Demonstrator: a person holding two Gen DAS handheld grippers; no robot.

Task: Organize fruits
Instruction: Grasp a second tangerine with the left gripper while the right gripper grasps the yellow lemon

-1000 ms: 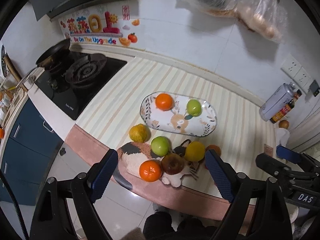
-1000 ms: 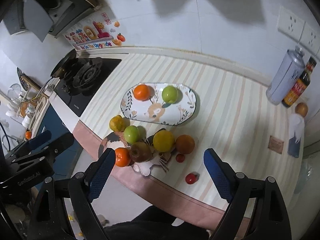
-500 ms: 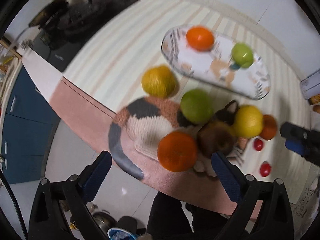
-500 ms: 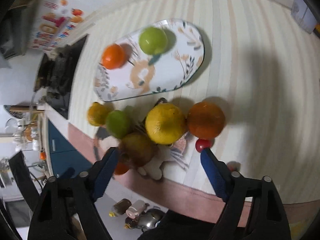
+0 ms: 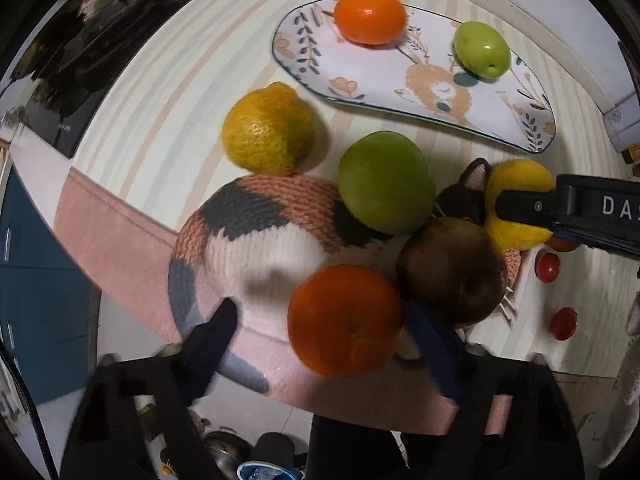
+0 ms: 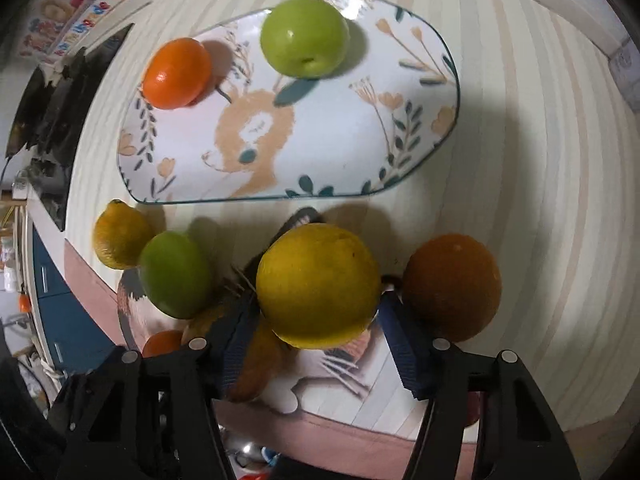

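Between the right claw [image 6: 316, 320]'s spread fingers sits a round, dimpled yellow citrus [image 6: 318, 285], ungripped.

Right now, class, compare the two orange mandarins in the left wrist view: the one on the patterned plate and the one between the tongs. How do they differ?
The smooth orange mandarin on the oval floral plate lies far from the left tongs; the orange mandarin on the knitted cat mat sits between their open fingers. The first is already sorted; the second is not. Both are round, orange and whole.
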